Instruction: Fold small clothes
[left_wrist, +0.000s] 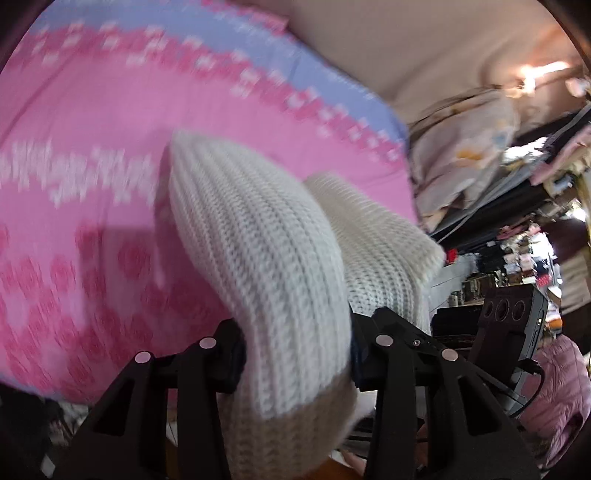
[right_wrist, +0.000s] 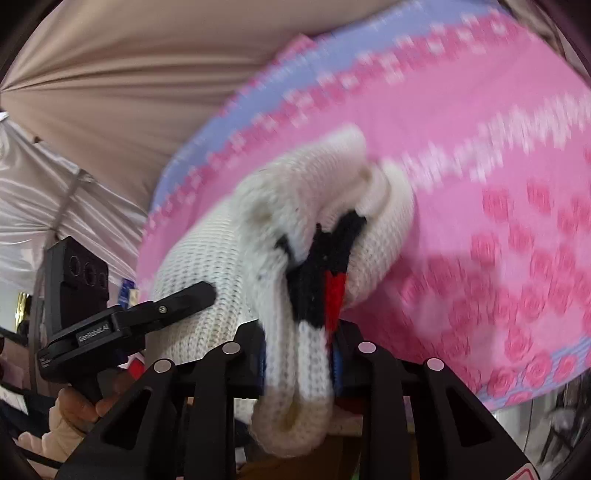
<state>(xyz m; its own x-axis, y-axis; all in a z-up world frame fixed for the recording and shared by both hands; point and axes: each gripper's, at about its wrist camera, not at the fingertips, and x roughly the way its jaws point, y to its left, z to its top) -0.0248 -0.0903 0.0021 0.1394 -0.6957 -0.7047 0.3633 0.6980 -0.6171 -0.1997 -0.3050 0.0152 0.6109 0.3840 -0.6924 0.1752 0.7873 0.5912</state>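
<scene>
Above the pink bedspread (left_wrist: 92, 110) the white knit garment (left_wrist: 258, 240) hung bunched (black-and-red patch showing); you had your left gripper (left_wrist: 295, 354) and right gripper (right_wrist: 299, 354) both clamped on it. Fold barely begun, laying flat remained.

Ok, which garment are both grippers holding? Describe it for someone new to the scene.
Start at the big pink bedspread with its rose print. Lifted in front of it is a white ribbed knit sweater, pinched in the left gripper and the right gripper. It alone is cream wool, with a black and red patch.
</scene>
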